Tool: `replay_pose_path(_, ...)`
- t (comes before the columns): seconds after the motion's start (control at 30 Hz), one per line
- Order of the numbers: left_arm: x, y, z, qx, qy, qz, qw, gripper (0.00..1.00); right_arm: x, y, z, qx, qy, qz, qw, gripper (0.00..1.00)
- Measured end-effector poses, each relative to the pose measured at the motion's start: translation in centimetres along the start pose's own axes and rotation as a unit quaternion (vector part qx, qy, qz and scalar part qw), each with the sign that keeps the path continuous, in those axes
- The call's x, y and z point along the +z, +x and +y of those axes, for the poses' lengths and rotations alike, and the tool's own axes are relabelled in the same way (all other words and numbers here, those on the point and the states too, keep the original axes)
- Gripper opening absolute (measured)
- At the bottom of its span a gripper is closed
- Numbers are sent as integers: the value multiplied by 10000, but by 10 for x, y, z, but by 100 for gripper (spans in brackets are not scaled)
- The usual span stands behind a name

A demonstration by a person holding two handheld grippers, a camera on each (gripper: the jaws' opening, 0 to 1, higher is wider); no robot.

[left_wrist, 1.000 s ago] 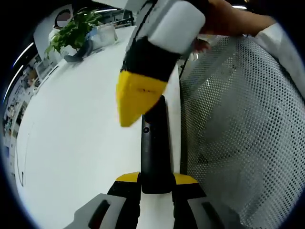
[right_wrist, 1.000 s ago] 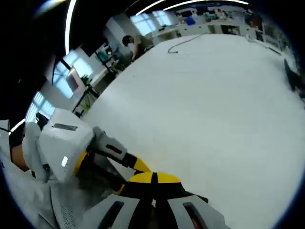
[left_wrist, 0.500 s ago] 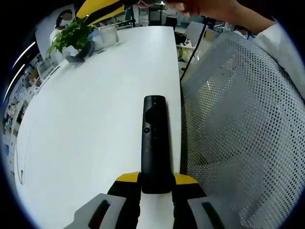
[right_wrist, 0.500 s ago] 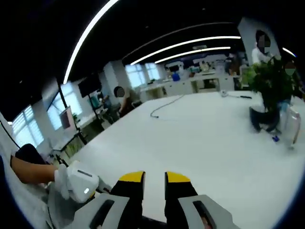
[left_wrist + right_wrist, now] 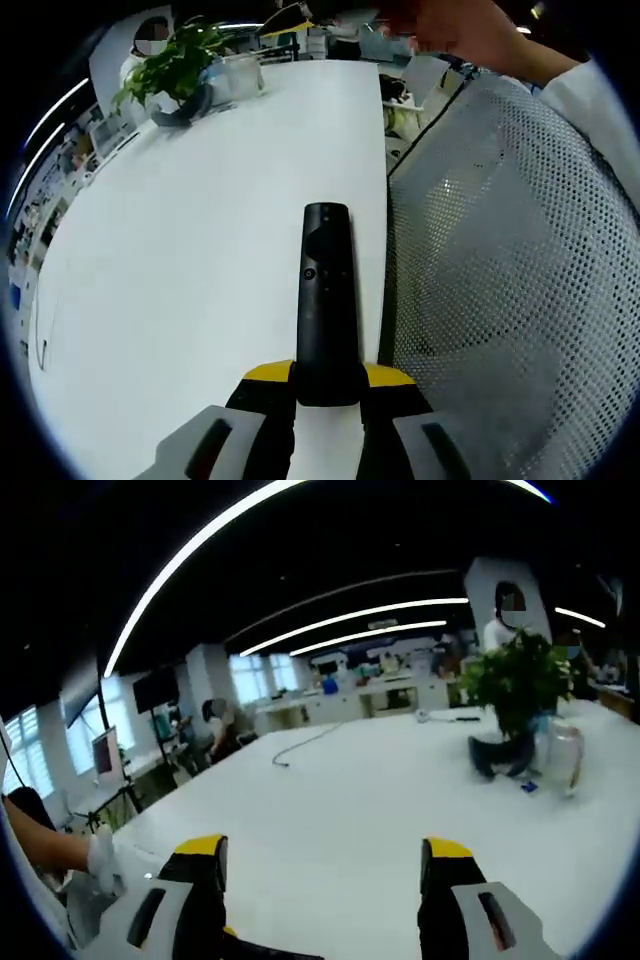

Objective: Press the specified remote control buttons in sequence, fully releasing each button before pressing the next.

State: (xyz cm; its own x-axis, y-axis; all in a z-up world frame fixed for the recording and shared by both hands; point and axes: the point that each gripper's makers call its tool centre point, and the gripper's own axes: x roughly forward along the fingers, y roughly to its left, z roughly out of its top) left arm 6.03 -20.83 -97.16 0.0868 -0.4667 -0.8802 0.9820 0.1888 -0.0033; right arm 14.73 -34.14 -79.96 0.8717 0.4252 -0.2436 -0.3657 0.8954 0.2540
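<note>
Remote: long black remote control is lying flat on the white tabletop, near its right edge, buttons facing up.
Left gripper: left gripper is clamping the remote's near end between its yellow-tipped jaws.
Right gripper: right gripper is hanging above the table with jaws spread wide, holding nothing.
Chair: grey mesh chair back is standing just beside the table edge.
Plant: green potted plant is sitting at the far end, beside a clear glass jar.
Cable: dark cable is trailing across the tabletop.
</note>
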Motion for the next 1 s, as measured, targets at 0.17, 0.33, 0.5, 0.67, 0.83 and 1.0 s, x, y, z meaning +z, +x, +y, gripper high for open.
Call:
replay_pose_path(0.17, -1, -1, 1, 2, -69, -44, 10000, 23, -6, 2, -12, -184, 283, 44, 9994, 98)
replay_pose_path(0.33, 0, 0, 0, 23, -4, -36, 10000, 22, -14, 5, -15, -328, 215, 128, 9991, 99)
replay_pose_path(0.5, -2, -2, 3, 68, 139, 79, 9998, 22, -22, 9, -13, -331, -195, 342, 9987, 99)
replay_pose_path(0.67, -6, -6, 11, 15, 85, 149, 9999, 22, -26, 10, -13, -307, -280, 455, 9981, 99)
replay_pose_path(0.83, -5, -9, 22, -37, -82, 152, 9998, 22, -22, 9, -10, -182, -126, 352, 9991, 99)
replay_pose_path(1.0, -6, -13, 43, 89, 39, 262, 9996, 22, -25, 10, -10, -200, -169, 420, 9988, 99)
